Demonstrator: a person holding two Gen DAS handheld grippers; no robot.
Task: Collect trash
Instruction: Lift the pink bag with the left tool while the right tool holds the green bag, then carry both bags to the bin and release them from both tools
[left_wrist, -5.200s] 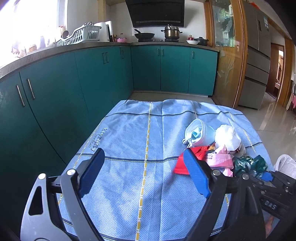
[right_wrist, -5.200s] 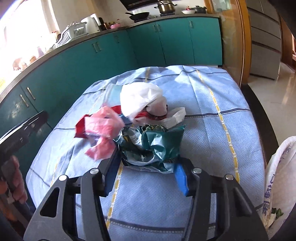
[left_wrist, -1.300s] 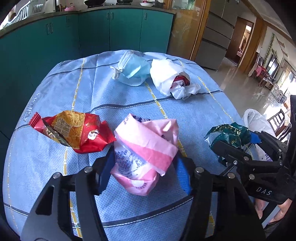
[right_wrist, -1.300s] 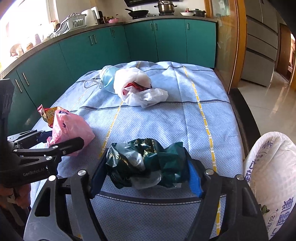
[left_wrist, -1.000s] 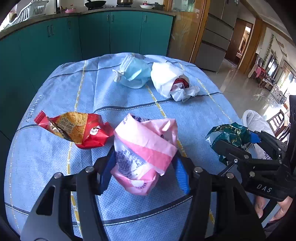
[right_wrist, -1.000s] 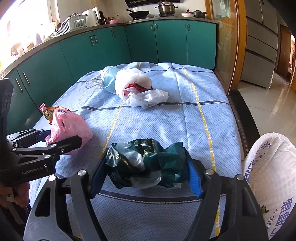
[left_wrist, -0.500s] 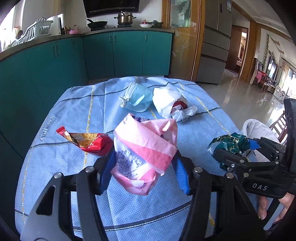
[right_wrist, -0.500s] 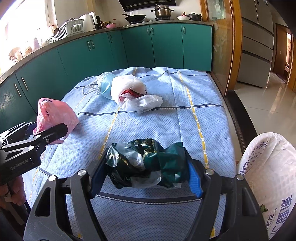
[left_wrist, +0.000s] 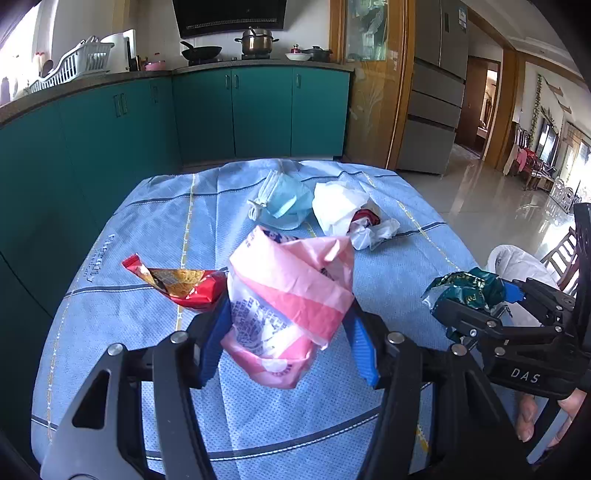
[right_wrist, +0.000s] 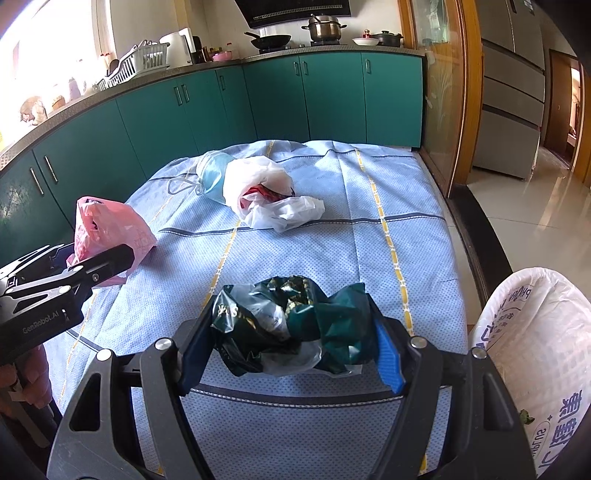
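Gripping a crumpled pink bag (left_wrist: 290, 299), the left gripper (left_wrist: 288, 343) holds it above the tablecloth (left_wrist: 155, 229); the right gripper (right_wrist: 293, 343) clamps a green wrapper (right_wrist: 295, 325) near the white sack (right_wrist: 532, 354) at the table's edge. Both wads are light and springy, so either could slip out and drop short of the sack. A red packet (left_wrist: 181, 282), mask (left_wrist: 284, 203) and white bag (left_wrist: 340, 210) remain on the cloth.
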